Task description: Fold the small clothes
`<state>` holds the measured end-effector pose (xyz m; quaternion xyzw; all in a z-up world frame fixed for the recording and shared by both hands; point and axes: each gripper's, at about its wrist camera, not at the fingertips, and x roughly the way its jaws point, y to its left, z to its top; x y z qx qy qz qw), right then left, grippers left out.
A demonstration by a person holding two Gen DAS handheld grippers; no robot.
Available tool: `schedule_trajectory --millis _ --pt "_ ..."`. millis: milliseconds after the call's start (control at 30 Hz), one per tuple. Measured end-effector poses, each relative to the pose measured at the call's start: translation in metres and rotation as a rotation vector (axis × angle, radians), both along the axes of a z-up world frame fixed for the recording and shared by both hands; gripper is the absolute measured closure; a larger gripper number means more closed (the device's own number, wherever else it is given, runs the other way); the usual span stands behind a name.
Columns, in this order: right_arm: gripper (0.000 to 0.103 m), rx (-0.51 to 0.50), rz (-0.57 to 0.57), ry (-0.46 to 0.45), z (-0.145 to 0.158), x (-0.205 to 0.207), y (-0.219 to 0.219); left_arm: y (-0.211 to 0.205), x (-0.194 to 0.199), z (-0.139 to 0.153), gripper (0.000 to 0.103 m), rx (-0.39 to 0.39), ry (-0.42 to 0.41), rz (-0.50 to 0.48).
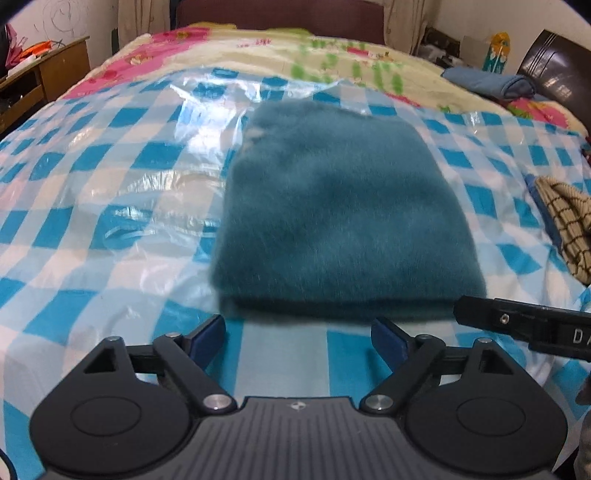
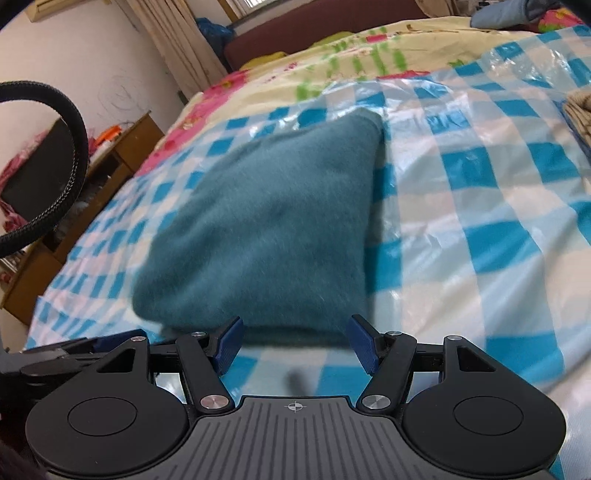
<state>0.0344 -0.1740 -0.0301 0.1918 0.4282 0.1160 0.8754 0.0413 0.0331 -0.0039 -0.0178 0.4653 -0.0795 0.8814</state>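
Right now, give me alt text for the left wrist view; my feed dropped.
A folded teal fuzzy garment lies on a blue-and-white checked plastic sheet spread over the bed, just beyond the open, empty left tongs. The right tongs poke in at lower right, and a tan checked cloth lies at the right edge.

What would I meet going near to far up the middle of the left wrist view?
Left gripper, open and empty → bare strip of checked plastic sheet → folded teal garment → more checked sheet → floral bedcover → dark headboard.
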Motion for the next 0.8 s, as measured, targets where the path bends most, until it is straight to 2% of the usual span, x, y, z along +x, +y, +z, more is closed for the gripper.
schedule_trajectory --millis 133,467,800 --pt "0.039 -0.001 0.004 0.021 -0.006 -0.003 0.002 -0.005 -0.003 -0.005 0.011 0.028 0.014 0.002" --pt "0.039 -0.039 0.029 0.028 -0.01 -0.006 0.012 -0.006 -0.005 -0.006 0.006 0.042 0.019 0.023" --pt "0.039 -0.063 0.039 0.012 -0.007 -0.01 0.017 -0.004 -0.005 -0.005 0.002 0.015 0.027 0.042"
